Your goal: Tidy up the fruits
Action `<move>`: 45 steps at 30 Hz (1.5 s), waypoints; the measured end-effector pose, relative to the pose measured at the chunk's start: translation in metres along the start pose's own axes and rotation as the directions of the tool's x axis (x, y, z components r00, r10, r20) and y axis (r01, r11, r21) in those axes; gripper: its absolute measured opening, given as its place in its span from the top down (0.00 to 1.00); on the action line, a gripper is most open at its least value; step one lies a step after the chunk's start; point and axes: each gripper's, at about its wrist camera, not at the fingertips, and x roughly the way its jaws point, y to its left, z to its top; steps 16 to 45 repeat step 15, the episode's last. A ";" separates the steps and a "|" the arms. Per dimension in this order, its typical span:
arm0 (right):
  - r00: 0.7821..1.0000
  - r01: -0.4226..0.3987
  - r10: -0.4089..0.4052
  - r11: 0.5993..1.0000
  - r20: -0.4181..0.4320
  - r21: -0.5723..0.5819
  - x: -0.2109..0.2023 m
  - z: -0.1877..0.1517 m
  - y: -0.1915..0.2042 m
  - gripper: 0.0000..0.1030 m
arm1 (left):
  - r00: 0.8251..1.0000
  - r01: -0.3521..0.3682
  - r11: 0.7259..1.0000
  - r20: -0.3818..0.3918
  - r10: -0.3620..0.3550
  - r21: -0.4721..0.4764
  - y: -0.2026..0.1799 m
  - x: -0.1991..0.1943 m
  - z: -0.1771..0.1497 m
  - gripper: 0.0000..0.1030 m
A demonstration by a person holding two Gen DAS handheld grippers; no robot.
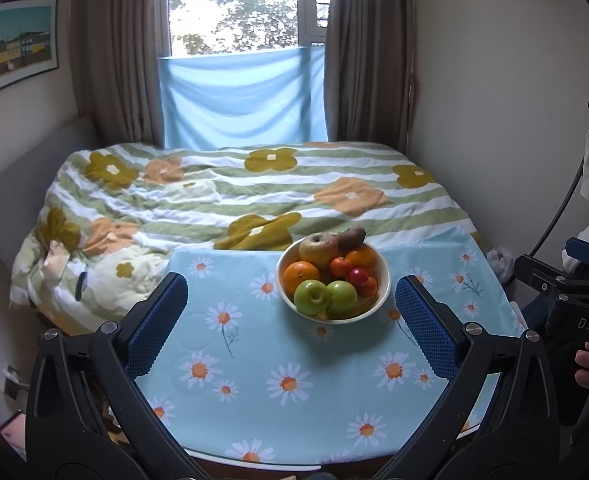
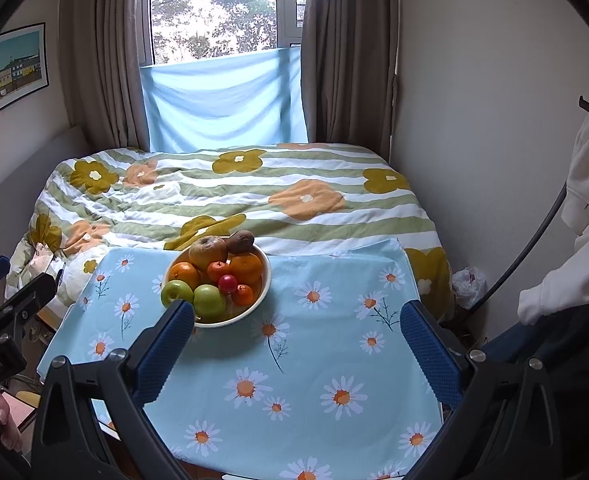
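A cream bowl [image 1: 380, 294] stands on a table covered with a blue daisy cloth [image 1: 286, 412]. It holds two green apples [image 1: 312, 295], oranges [image 1: 300, 274], a yellowish apple [image 1: 318, 249], a small red fruit [image 1: 359, 277] and a brown fruit [image 1: 352, 236] on top. My left gripper [image 1: 290, 298] is open and empty, held above the table in front of the bowl. In the right wrist view the bowl [image 2: 263, 294] sits to the left; my right gripper [image 2: 296, 322] is open and empty, its left finger [image 2: 174, 328] just before the bowl's rim.
A bed with a flowered striped duvet [image 1: 230, 196] lies behind the table. A window with brown curtains [image 1: 358, 52] and a blue cloth [image 1: 242, 96] is at the back. White clothing [image 2: 586, 200] hangs on the right wall. The right gripper's body [image 1: 566, 292] shows at the right edge.
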 end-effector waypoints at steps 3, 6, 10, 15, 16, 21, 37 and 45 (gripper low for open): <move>1.000 0.000 0.000 1.000 0.001 0.000 0.000 0.000 -0.001 0.01 | 1.000 -0.013 1.000 0.019 0.013 0.007 0.000 -0.003 0.000 0.00; 1.000 0.001 -0.001 1.000 0.003 0.001 -0.001 -0.001 -0.001 0.01 | 1.000 0.000 1.000 0.025 0.000 0.005 -0.001 -0.004 0.001 0.00; 1.000 0.000 0.000 1.000 0.008 0.001 -0.002 -0.001 -0.003 0.01 | 1.000 0.005 1.000 0.028 -0.005 0.006 -0.002 -0.004 0.001 0.00; 1.000 -0.002 0.002 1.000 0.013 -0.006 -0.003 -0.001 -0.002 0.01 | 0.999 -0.014 1.000 0.035 0.014 0.013 -0.003 -0.004 0.001 0.00; 1.000 -0.002 0.002 1.000 0.013 -0.006 -0.003 -0.001 -0.002 0.01 | 0.999 -0.014 1.000 0.035 0.014 0.013 -0.003 -0.004 0.001 0.00; 1.000 -0.002 0.002 1.000 0.013 -0.006 -0.003 -0.001 -0.002 0.01 | 0.999 -0.014 1.000 0.035 0.014 0.013 -0.003 -0.004 0.001 0.00; 1.000 -0.002 0.002 1.000 0.013 -0.006 -0.003 -0.001 -0.002 0.01 | 0.999 -0.014 1.000 0.035 0.014 0.013 -0.003 -0.004 0.001 0.00; 1.000 -0.002 0.002 1.000 0.013 -0.006 -0.003 -0.001 -0.002 0.01 | 0.999 -0.014 1.000 0.035 0.014 0.013 -0.003 -0.004 0.001 0.00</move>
